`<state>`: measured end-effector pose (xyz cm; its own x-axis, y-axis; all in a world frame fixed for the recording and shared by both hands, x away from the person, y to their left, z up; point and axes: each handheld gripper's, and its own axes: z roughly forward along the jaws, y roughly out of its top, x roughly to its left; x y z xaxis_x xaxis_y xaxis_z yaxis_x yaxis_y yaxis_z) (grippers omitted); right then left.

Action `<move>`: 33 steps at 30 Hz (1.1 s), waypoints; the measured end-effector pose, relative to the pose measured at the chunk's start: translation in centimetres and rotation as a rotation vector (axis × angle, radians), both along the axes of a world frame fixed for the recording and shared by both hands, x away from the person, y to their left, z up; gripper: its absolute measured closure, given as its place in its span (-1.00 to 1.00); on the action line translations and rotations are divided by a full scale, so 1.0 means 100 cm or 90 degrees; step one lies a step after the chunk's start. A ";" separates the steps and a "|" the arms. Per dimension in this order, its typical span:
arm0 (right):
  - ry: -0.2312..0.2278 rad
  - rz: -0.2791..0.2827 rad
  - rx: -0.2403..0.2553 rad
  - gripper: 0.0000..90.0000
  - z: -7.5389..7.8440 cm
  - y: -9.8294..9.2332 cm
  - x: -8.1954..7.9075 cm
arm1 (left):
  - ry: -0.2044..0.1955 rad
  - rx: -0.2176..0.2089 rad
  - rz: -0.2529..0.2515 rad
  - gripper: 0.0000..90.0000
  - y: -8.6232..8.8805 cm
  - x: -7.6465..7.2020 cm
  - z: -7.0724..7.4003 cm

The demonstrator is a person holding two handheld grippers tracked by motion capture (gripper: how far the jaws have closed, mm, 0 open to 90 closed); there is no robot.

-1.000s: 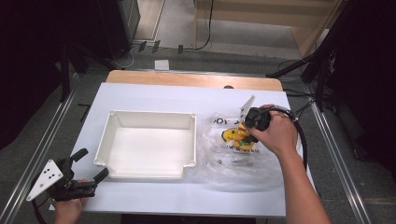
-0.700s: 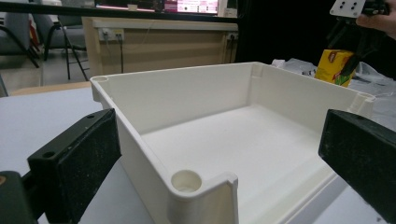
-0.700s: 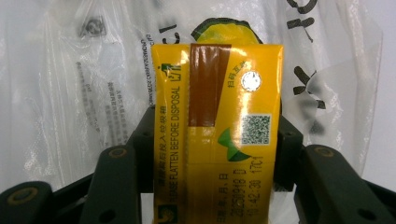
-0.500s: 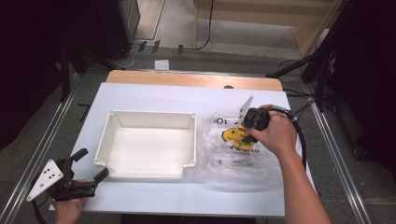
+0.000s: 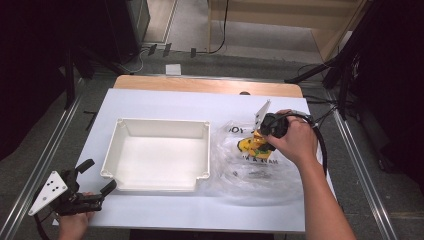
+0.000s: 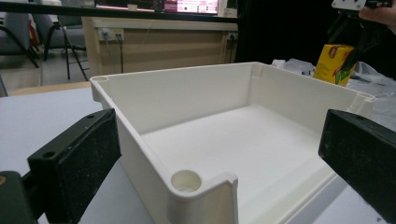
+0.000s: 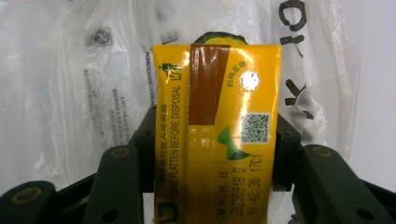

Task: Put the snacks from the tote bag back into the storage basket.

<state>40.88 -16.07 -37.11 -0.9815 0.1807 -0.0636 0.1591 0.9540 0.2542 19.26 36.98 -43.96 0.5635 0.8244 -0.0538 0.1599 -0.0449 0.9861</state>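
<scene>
A yellow drink carton (image 5: 248, 146) stands on a clear plastic bag (image 5: 255, 176) at the right of the white table. My right gripper (image 5: 257, 142) is shut on it, with a black jaw pressed on each side of the carton (image 7: 219, 135). The right gripper (image 7: 217, 140) points down at the bag (image 7: 70, 70). At the table's front left corner my left gripper (image 5: 100, 175) is held low and open, nothing between its jaws. Its pads (image 6: 79, 158) frame the near corner of a white tray (image 6: 187, 93). Beyond the tray stands the carton (image 6: 332, 63).
The empty white tray (image 5: 162, 121) sits in the middle of the table, just left of the bag. A wooden strip (image 5: 210, 85) runs along the table's far edge. Metal rails (image 5: 47, 160) flank the table on both sides.
</scene>
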 end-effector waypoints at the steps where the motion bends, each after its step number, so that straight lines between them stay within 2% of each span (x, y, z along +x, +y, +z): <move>1: -0.003 0.007 0.000 0.18 0.001 0.000 0.001 | 0.000 0.000 0.000 -1.00 0.000 0.000 0.000; 10: 0.000 0.013 0.002 0.18 0.011 0.001 0.000 | 0.000 -0.001 0.000 -1.00 0.000 0.000 0.000; 12: -0.009 0.019 0.002 0.18 0.014 0.002 0.001 | 0.000 -0.001 0.000 -1.00 0.000 0.000 0.000; 24: -0.001 0.026 0.006 0.18 0.030 0.007 0.001 | 0.000 -0.001 0.000 -1.00 0.001 0.000 0.000; 33: -0.009 0.036 0.014 0.18 0.039 0.012 0.001 | -0.001 -0.001 0.000 -1.00 0.001 0.000 0.000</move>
<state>41.02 -14.90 -33.25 -0.9893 0.1257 -0.0741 0.1006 0.9555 0.2773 19.25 37.07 -43.96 0.5634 0.8244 -0.0546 0.1588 -0.0432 0.9864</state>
